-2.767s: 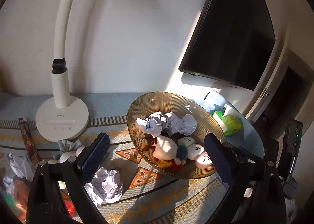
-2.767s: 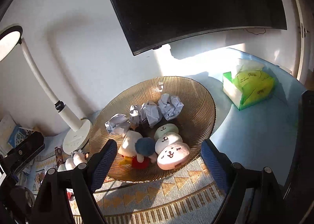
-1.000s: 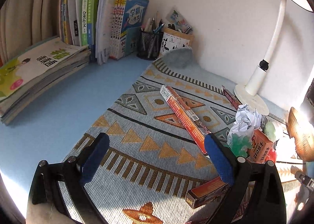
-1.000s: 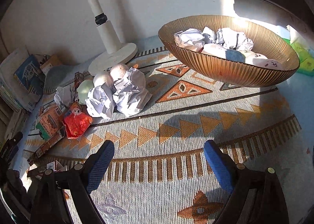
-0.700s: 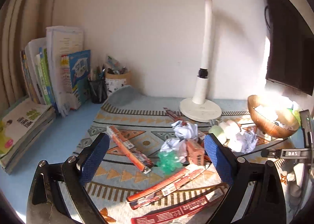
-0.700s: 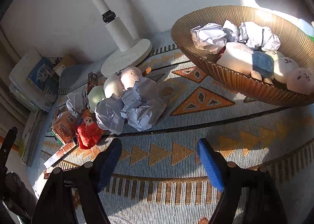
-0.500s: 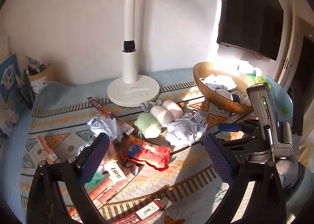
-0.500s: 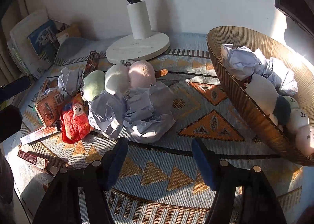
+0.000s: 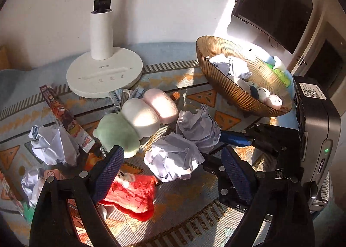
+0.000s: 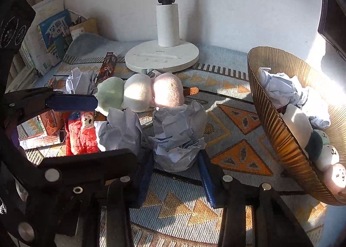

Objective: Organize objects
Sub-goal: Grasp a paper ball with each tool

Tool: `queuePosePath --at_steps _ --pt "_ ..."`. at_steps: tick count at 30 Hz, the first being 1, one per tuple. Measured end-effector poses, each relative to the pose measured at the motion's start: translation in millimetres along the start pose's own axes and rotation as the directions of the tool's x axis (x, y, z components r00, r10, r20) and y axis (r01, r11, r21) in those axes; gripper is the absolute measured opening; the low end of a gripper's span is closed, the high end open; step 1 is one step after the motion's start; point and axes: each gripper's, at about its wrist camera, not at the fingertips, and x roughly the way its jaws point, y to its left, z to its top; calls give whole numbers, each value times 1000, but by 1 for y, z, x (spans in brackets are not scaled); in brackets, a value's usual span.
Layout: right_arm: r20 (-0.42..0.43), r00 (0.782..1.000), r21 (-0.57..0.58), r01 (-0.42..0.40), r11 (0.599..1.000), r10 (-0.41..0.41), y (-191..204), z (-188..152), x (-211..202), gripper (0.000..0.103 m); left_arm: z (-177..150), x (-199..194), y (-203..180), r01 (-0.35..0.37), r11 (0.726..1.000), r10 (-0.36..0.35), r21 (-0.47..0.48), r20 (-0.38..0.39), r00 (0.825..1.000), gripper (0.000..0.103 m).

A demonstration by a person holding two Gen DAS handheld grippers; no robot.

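Note:
Two crumpled paper balls lie side by side on the patterned mat. My right gripper (image 10: 176, 171) has its jaws closing on the right-hand ball (image 10: 177, 136), and both blue pads touch its lower sides. One of its fingers (image 9: 233, 138) shows against that ball (image 9: 199, 128) in the left wrist view. My left gripper (image 9: 172, 175) stands wide with its jaws closing slightly. The other paper ball (image 9: 173, 160) and part of a red plush toy (image 9: 129, 192) lie between its pads, untouched. A plush skewer of green, white and pink balls (image 10: 140, 93) lies just behind.
A ribbed golden bowl (image 10: 276, 128) on the right holds paper balls and plush toys. The white lamp base (image 9: 106, 76) stands behind the pile. Snack boxes and another paper ball (image 9: 52, 145) clutter the left. Books (image 10: 49, 34) lean at the far left, and a dark monitor (image 9: 274, 2) hangs at the upper right.
My left gripper swung from the books across to the pile and now straddles a paper ball. My right gripper moved up to the other ball and narrowed its jaws onto it.

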Motion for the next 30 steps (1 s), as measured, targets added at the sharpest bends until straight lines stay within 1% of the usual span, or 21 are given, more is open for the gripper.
queuePosePath --at_steps 1,2,3,4,5,6,10,13,15,17,20,22,23,24,25,26,27,29,30 --pt "4 1000 1 -2 1000 2 0 0 -1 40 -2 6 -5 -2 1000 3 23 -17 1000 90" --pt "9 1000 -3 -1 1000 1 1 -1 -2 40 -3 8 -7 -1 1000 1 26 -9 1000 86" --pt "8 1000 -4 0 1000 0 1 -1 -2 40 -2 10 -6 -3 1000 4 22 -6 1000 79" --pt "11 1000 -3 6 1000 -6 2 -2 -3 40 -1 12 -5 2 1000 -2 10 -14 1000 67" --pt "14 1000 1 12 1000 -12 1 -2 -5 40 -1 13 -3 23 1000 -23 -6 -29 999 59" --pt "19 1000 10 17 1000 -17 0 -4 -8 40 -2 14 -1 34 999 -35 -14 -40 999 47" --pt "14 1000 85 24 996 -25 -16 -23 -28 40 -10 0 -6 32 999 -32 10 -20 999 45" --pt "12 999 141 28 990 -30 -29 -51 -56 40 -18 -23 -14 66 998 -66 9 15 998 45" --pt "24 999 162 25 987 -29 -35 -69 -74 40 -29 -38 -23 77 997 -78 24 32 996 45" --pt "35 999 191 28 981 -35 -41 -87 -88 40 -43 -44 -36 95 995 -96 39 40 995 45" --pt "51 998 201 36 979 -47 -43 -105 -96 40 -63 -35 -53 114 993 -116 42 35 993 45" --pt "39 999 212 24 977 -33 -44 -112 -94 40 -73 -24 -58 109 993 -110 33 27 994 45" --pt "32 999 218 18 976 -25 -45 -114 -93 41 -77 -19 -59 121 993 -121 15 26 992 45" --pt "25 1000 223 12 975 -18 -45 -115 -91 42 -78 -18 -58 125 992 -125 3 50 991 45" --pt "18 1000 231 5 973 -9 -46 -116 -89 44 -78 -18 -59 119 993 -119 2 60 991 45" --pt "31 1000 237 -10 971 3 -46 -117 -90 48 -78 -19 -59 117 993 -117 3 65 991 45" --pt "38 999 247 -22 969 13 -46 -118 -91 59 -78 -19 -58 114 993 -114 2 72 991 45" --pt "54 999 272 -20 962 6 -47 -118 -93 73 -81 -19 -59 113 994 -114 5 82 990 46" --pt "60 998 277 -21 961 4 -48 -118 -94 73 -83 -20 -61 104 995 -104 11 86 991 46"
